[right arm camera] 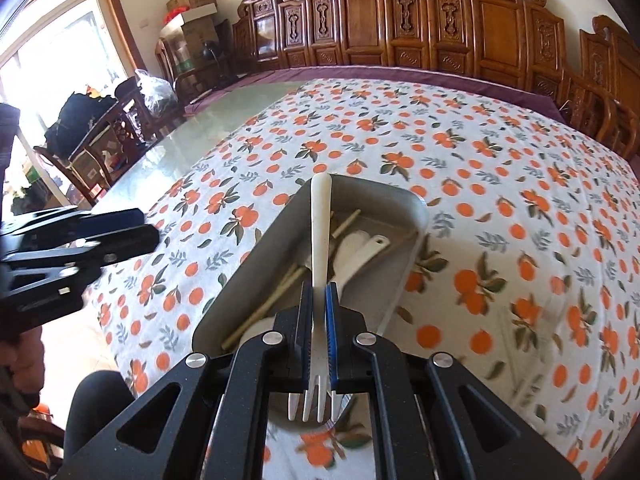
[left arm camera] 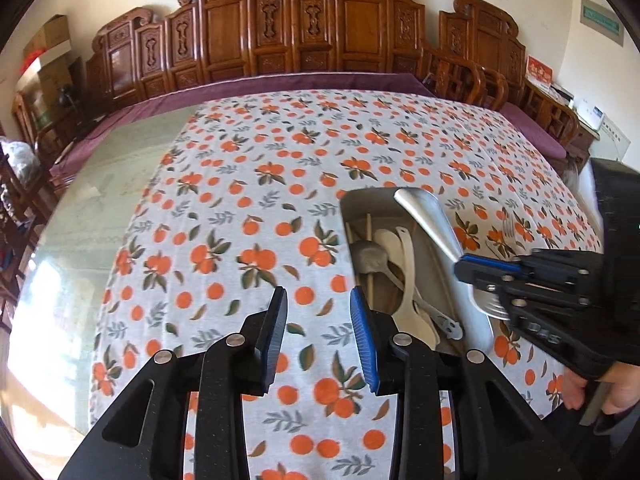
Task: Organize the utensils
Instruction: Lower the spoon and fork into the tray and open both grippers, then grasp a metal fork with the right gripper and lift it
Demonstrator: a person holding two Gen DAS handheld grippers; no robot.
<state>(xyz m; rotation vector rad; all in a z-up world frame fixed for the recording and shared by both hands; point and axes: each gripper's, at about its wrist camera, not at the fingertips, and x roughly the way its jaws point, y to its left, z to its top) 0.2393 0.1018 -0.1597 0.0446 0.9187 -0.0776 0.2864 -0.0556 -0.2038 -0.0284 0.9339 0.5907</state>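
Note:
A grey metal tray [left arm camera: 474, 322] [right arm camera: 404, 280] sits on the orange-print tablecloth and holds a grey spoon [left arm camera: 370, 258], white spoons [left arm camera: 404, 256] [right arm camera: 360, 254] and wooden chopsticks [right arm camera: 280, 288]. My right gripper [right arm camera: 319, 292] [left arm camera: 466, 270] is shut on a white plastic fork [right arm camera: 319, 240], handle pointing forward above the tray, tines back toward the camera. In the left wrist view the fork's handle [left arm camera: 428, 216] slants up over the tray. My left gripper [left arm camera: 319, 300] is open and empty above the cloth, just left of the tray; it also shows in the right wrist view [right arm camera: 120, 224].
The tablecloth [left arm camera: 248, 208] covers part of a glass-topped table [left arm camera: 108, 184]. Carved wooden chairs [left arm camera: 304, 24] line the far side. Another fork [left arm camera: 510, 226] lies on the cloth right of the tray. Boxes [right arm camera: 192, 12] and bags stand at the back left.

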